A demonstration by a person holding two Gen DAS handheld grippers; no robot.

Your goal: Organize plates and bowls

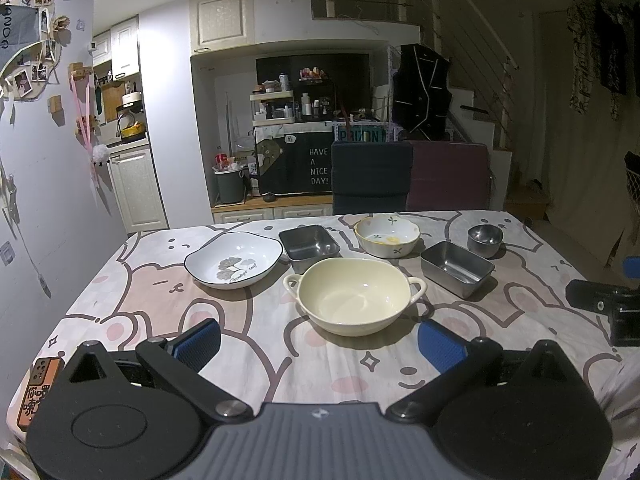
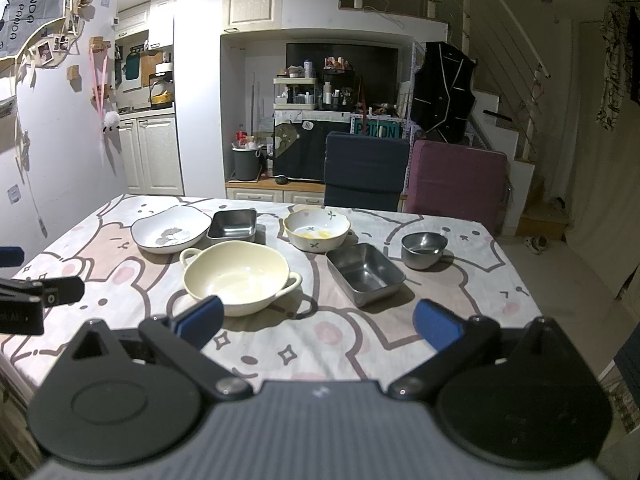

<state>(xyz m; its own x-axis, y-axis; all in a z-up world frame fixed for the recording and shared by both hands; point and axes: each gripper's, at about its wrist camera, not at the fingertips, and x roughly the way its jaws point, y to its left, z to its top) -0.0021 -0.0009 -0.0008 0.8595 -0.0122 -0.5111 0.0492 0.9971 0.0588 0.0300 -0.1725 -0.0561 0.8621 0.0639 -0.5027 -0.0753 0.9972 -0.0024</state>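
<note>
Both tools, left tool (image 1: pixel 318 342) and right tool (image 2: pixel 318 320), spread wide and empty, hover short of cream bowl (image 1: pixel 354 296) (nothing stacked yet on surface (image 1: pixel 256 344)); next: straddle its rim.

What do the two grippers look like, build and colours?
Both match. The left gripper and right gripper each have two black linkage arms with silver pivot bolts, tipped with blue ribbed pads. Behind sit black rounded housings with a circular disc outline and a grey ribbed centre plate. No cables or sleeves in view.
</note>
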